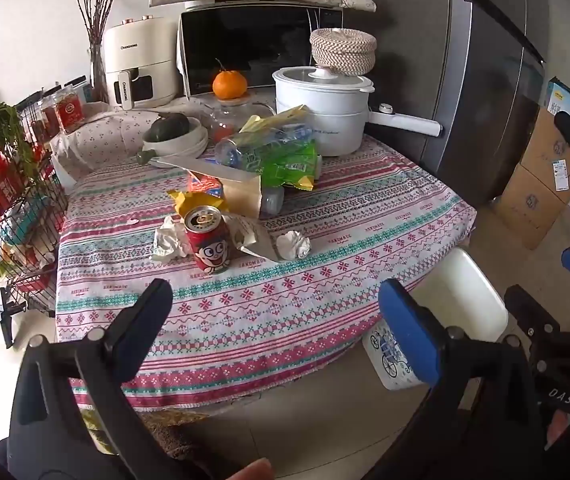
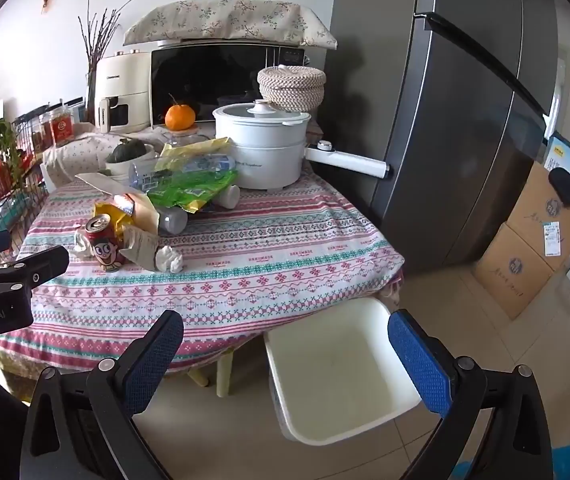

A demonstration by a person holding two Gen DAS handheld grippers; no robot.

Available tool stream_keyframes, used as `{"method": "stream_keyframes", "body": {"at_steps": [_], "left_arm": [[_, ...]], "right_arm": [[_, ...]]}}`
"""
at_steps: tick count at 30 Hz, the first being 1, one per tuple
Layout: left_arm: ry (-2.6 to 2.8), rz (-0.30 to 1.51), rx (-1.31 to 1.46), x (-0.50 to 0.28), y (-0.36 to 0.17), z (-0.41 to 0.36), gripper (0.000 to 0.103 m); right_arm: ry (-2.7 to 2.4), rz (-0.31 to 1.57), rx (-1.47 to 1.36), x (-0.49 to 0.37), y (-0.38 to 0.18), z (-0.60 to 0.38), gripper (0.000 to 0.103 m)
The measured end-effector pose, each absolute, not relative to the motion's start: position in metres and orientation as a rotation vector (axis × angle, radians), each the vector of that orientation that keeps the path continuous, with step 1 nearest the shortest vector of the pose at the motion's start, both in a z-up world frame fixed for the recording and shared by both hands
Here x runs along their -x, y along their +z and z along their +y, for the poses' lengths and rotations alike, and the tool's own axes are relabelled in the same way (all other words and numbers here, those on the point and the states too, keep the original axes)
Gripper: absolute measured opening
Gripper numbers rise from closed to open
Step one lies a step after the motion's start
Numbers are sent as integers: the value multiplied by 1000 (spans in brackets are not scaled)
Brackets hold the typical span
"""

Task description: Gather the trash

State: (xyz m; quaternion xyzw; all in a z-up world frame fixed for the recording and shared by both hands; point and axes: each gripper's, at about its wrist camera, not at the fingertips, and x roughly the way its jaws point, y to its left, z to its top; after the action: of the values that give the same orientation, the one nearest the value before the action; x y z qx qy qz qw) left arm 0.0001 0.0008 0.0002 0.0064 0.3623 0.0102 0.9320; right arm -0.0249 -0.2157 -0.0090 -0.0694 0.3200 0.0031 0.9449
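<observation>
Clearly the red can [image 1: 207,238] is seen upright at approx 12 o'clock of the left gripper [image 1: 275,316], nearer than to the right gripper [image 2: 285,350]; both are spread wide, nothing held; bin [image 2: 337,364] at right's 12 o'clock

Soft, even daylight, moderately bright. Faint shadows under bench [image 1: 245,320] front edge. Dull sheen on fridge [image 2: 465,120]. Strong fisheye bending, dark vignetted corners. Focus mostly sharp; near edges slightly soft.
</observation>
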Motion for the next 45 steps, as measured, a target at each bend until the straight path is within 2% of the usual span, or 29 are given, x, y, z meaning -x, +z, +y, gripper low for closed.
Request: {"method": "stream_keyframes", "body": {"at_steps": [6, 45], "left_arm": [[45, 739, -42, -1, -4, -3, 102], [14, 753, -22, -2, -11, -7, 102]], "right_arm": [[-7, 655, 104, 19, -21, -217, 103], [-30, 615, 63, 24, -7, -229, 103]]}}
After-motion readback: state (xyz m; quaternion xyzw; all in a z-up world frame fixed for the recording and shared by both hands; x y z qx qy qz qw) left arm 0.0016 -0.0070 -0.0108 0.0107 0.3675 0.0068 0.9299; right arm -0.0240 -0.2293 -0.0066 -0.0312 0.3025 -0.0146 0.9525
